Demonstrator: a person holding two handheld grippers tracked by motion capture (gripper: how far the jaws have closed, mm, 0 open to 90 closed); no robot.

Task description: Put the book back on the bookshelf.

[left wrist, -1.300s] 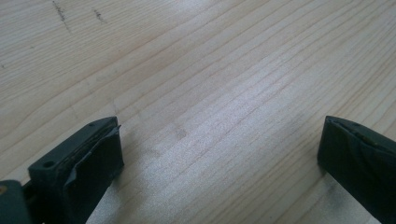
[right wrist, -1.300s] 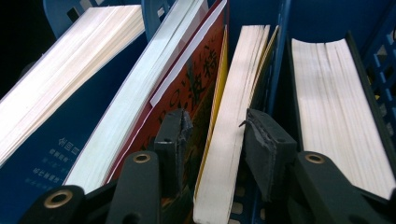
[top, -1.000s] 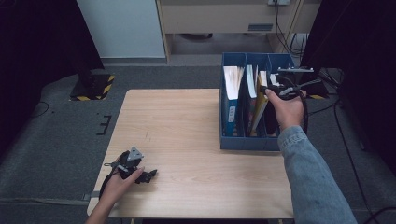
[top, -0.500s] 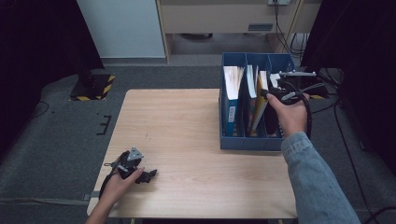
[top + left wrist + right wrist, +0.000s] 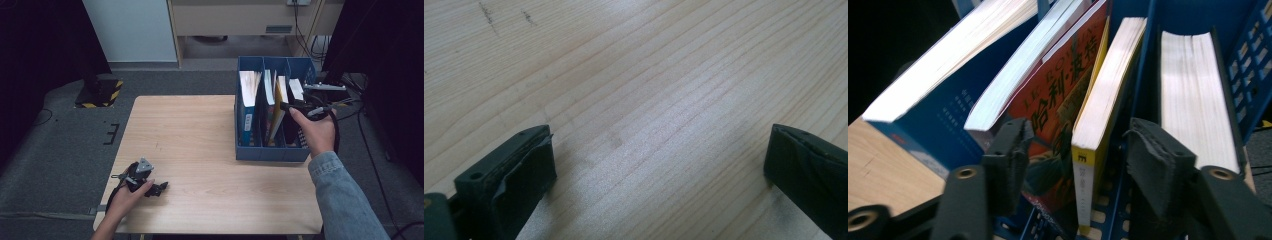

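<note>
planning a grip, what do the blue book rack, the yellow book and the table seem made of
Blue book rack: likely moulded plastic, matte, with grid-perforated walls. Yellow book: paper pages in what looks like a smooth card cover, white page edges showing. Table: pale wood or wood-look laminate, straight grain lines, slight sheen.

Readable writing on the books in the blue file box

In the right gripper view, the orange-red book cover carried large yellow Chinese characters "哈利·波特" and, along its upper edge, small Latin capitals too partly hidden to read fully. The yellow book beside it had a small dark mark at the spine bottom, too small to read. The blue book showed a column of tiny pale characters, not legible.
</note>
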